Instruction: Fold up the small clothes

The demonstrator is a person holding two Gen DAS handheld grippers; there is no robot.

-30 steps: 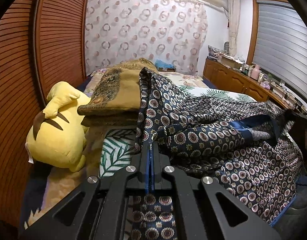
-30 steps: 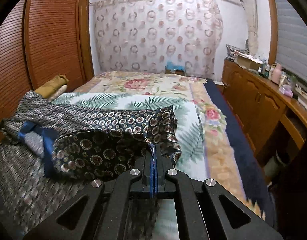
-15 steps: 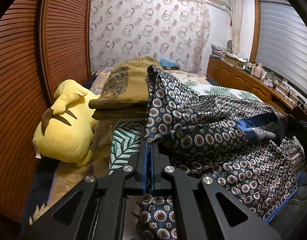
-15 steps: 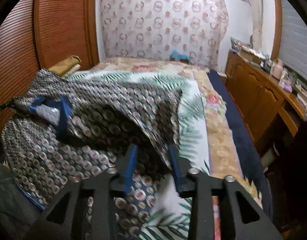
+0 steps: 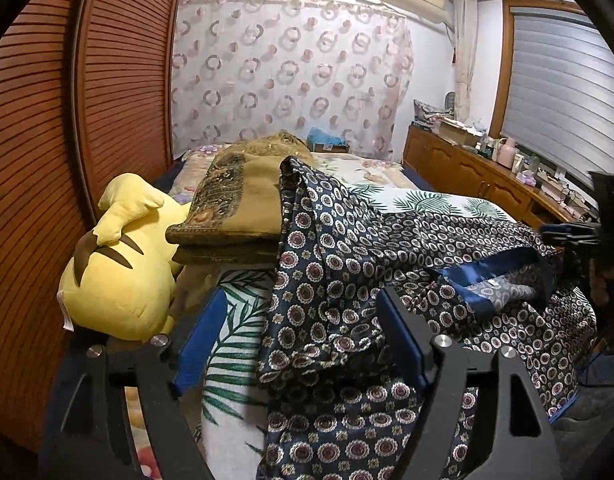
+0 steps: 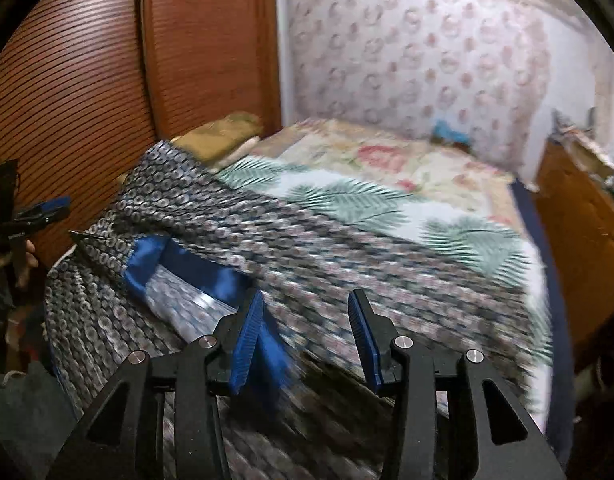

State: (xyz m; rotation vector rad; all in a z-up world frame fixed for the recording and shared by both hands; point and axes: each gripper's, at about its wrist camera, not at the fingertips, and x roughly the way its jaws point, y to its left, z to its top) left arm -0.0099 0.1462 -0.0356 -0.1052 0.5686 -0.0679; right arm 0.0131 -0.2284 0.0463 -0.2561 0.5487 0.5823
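A dark blue garment with round medallion print and a shiny blue collar band (image 5: pixel 487 276) lies loosely folded on the bed (image 5: pixel 387 196). In the left wrist view my left gripper (image 5: pixel 303 308) is open, its blue pads either side of the garment (image 5: pixel 347 264), holding nothing. In the blurred right wrist view my right gripper (image 6: pixel 305 312) is open above the same garment (image 6: pixel 347 248), near its blue collar (image 6: pixel 179 264). The right gripper also shows at the far right of the left wrist view (image 5: pixel 587 232), and the left gripper shows at the left edge of the right wrist view (image 6: pixel 39 212).
A yellow plush toy (image 5: pixel 119 264) lies at the bed's left edge by the slatted wooden wardrobe (image 5: pixel 47 120). A folded olive blanket stack (image 5: pixel 243 204) sits behind the garment. A wooden sideboard (image 5: pixel 475 176) with clutter runs along the right. The bedspread has palm leaf print (image 6: pixel 371 200).
Both grippers were shut on the garment's edges a second ago. The right opened first, then the left; the garment dropped onto the bed. The right gripper is swinging left, blurring its view.
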